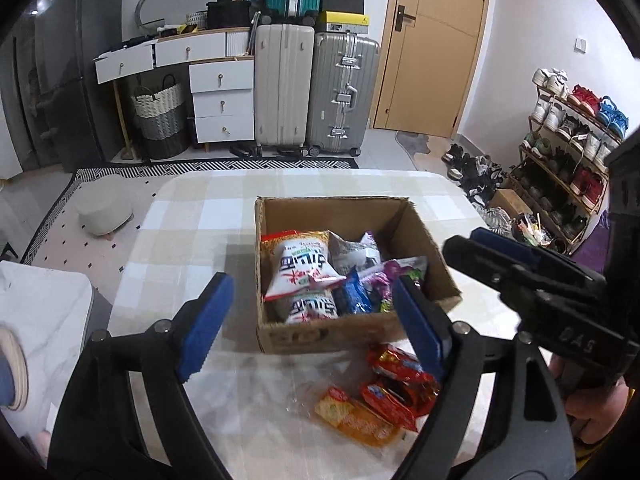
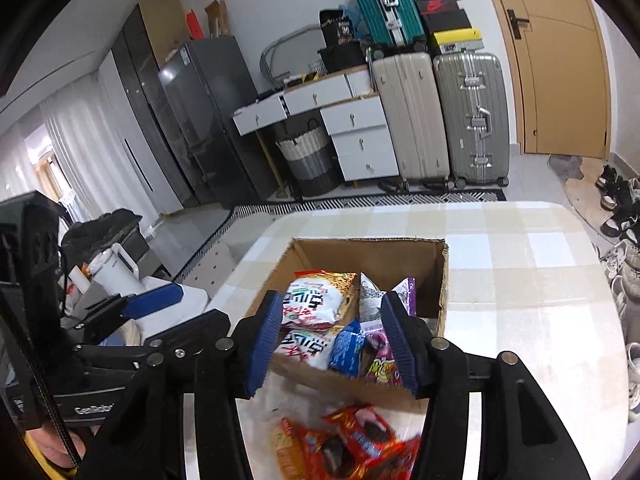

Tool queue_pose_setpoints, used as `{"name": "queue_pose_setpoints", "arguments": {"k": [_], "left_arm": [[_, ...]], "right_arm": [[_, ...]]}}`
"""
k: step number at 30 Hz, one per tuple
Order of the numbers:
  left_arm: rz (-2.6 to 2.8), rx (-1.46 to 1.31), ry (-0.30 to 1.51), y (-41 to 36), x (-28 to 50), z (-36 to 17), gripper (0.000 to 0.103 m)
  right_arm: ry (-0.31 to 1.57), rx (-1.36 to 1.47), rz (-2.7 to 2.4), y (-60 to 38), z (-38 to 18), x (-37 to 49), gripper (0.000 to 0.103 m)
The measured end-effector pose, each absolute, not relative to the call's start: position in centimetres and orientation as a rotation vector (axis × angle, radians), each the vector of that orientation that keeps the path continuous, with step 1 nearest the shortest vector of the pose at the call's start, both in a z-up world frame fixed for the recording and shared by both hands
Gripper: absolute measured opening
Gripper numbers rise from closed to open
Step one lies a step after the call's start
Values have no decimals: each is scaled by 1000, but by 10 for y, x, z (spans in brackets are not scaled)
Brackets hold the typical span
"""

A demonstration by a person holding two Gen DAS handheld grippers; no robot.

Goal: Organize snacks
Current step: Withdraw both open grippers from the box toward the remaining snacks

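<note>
An open cardboard box (image 1: 344, 208) (image 2: 372, 252) stands on the checked table and holds white-and-red snack bags (image 1: 300, 268) (image 2: 316, 300), a blue pack (image 1: 356, 292) (image 2: 346, 348), a purple pack (image 1: 388, 276) and a silver one (image 1: 352, 252). In front of the box lie red packs (image 1: 400, 384) (image 2: 360, 440) and an orange-yellow pack (image 1: 352, 416) (image 2: 288, 448). My left gripper (image 1: 312, 328) (image 2: 132, 304) hovers open above the box's near-left side, holding nothing. My right gripper (image 2: 332, 344) (image 1: 468, 242) hangs open over the box's near wall, also with nothing in it.
The table (image 1: 192, 216) carries a pale checked cloth. A white side table (image 1: 44, 304) with a kettle (image 2: 116, 268) stands at the left. Suitcases (image 1: 312, 88), drawers (image 1: 222, 100), a shoe rack (image 1: 568, 140) and a round stool (image 1: 104, 208) lie beyond. A person's hand (image 1: 592, 400) grips the right tool.
</note>
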State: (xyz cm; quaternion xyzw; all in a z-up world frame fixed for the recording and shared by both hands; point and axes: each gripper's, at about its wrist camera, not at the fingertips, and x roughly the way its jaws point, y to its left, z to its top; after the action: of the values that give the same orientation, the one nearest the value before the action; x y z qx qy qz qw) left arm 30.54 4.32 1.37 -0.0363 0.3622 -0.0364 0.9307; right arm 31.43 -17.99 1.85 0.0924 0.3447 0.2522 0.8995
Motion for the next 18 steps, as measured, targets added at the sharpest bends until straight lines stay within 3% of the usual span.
{"name": "queue_pose_setpoints", "arguments": {"k": [3, 5, 9, 13, 18], "left_arm": [[-74, -73, 729, 39, 285, 26, 81], [-70, -64, 715, 36, 270, 33, 83], [-65, -56, 688, 29, 237, 47, 84], [-51, -62, 656, 27, 207, 58, 86], [-41, -57, 638, 23, 177, 70, 89]], "right_arm": [[678, 196, 522, -188, 32, 291, 59], [651, 202, 518, -193, 42, 274, 69], [599, 209, 523, -204, 57, 237, 70], [540, 217, 522, -216, 71, 200, 86], [481, 195, 529, -225, 86, 163, 88]]}}
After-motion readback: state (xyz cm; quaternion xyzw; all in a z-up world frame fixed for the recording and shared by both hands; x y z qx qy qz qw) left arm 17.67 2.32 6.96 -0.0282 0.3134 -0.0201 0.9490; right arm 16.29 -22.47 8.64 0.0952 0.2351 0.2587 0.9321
